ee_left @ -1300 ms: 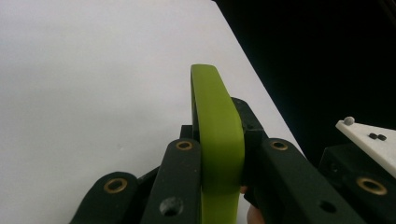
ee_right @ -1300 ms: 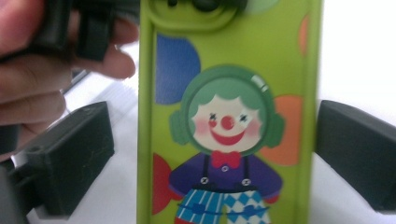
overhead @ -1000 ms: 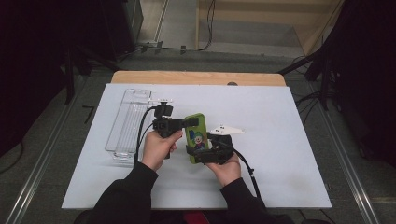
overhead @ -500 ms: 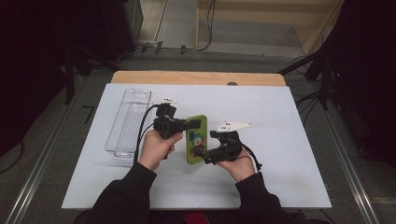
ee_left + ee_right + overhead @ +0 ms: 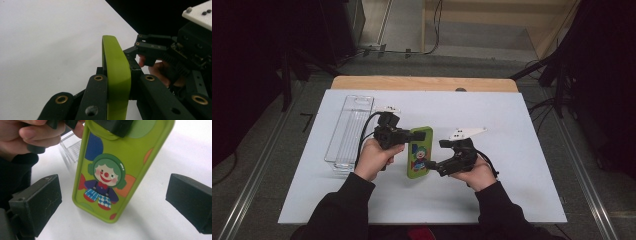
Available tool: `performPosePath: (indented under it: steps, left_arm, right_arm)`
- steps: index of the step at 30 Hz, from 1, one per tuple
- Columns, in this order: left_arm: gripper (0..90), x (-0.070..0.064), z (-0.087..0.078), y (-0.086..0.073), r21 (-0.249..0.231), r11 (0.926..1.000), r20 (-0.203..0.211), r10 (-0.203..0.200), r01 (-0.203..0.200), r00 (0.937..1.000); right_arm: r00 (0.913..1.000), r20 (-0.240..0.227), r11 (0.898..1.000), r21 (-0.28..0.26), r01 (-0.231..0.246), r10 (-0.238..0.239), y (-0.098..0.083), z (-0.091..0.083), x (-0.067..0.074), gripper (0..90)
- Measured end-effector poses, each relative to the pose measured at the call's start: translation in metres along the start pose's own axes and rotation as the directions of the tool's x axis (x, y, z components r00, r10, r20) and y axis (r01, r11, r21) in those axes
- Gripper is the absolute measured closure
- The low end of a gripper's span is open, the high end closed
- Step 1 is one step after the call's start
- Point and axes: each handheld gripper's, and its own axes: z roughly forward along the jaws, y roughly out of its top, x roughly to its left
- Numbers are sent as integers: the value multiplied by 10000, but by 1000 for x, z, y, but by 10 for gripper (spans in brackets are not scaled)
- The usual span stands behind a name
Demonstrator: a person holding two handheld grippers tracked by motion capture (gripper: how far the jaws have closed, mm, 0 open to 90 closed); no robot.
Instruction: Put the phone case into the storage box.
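A long green case (image 5: 419, 152) with a clown picture on its lid stands tilted on one long edge on the white table. My left gripper (image 5: 413, 135) is shut across its upper end; in the left gripper view the case (image 5: 116, 75) runs edge-on between the two jaws. My right gripper (image 5: 435, 168) sits to the right of the case's near end, open. In the right gripper view its pads (image 5: 37, 202) stand wide apart, with the clown lid (image 5: 112, 170) ahead of them and untouched. The left gripper's jaw (image 5: 117, 126) presses the top of the lid.
A clear plastic tray (image 5: 348, 132) lies lengthwise left of my left hand, and its corner (image 5: 71, 146) shows behind the case. The white table top (image 5: 522, 145) spreads to the right and front. A wooden strip edges the far side.
My right gripper has drawn away from the case to the right and a little up, leaving it in the left gripper alone. The left hand has stayed put.
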Motion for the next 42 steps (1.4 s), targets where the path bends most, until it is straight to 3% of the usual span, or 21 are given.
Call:
performPosePath:
  steps: [2,3,7,10,15,18,21,29,38,42]
  left_arm:
    - [829,0,-2,0,110,9998,71,141,-142,9999]
    - [829,0,-3,0,105,9998,89,159,-160,9998]
    - [828,0,-7,1,165,9993,325,316,-322,9990]
    - [828,0,-9,1,218,9989,416,417,-427,9983]
    - [828,1,-10,0,347,9979,603,526,-547,9968]
    - [828,1,-11,0,383,9972,824,617,-650,9947]
    - [828,1,-11,-1,460,9962,993,692,-740,9927]
    - [828,-1,-10,-3,597,9909,1351,1115,-1205,9845]
    - [828,-2,-8,-3,679,9892,1743,1167,-1302,9778]
    - [828,-4,-8,-4,661,9876,1604,1302,-1423,9784]
  right_arm:
    - [9996,-206,9998,14,202,-201,1,-3,-1,121]
    - [9994,1,9994,5,332,-332,1,-5,-1,190]
    - [9993,-3,9990,226,377,-377,3,-10,-4,191]
    - [9973,-636,9990,215,394,-379,2,-15,-9,195]
    - [9931,-1131,9989,311,337,-300,4,-21,-16,282]
    - [9936,-1033,9986,222,474,-448,7,-24,-18,290]
    - [9884,-1494,9988,355,325,-268,11,-25,-21,302]
    - [9851,-1664,9978,401,519,-445,18,-26,-28,319]
    - [9825,-1735,9958,491,771,-675,25,-29,-31,323]
    - [9808,-1821,9959,457,786,-690,28,-30,-33,332]
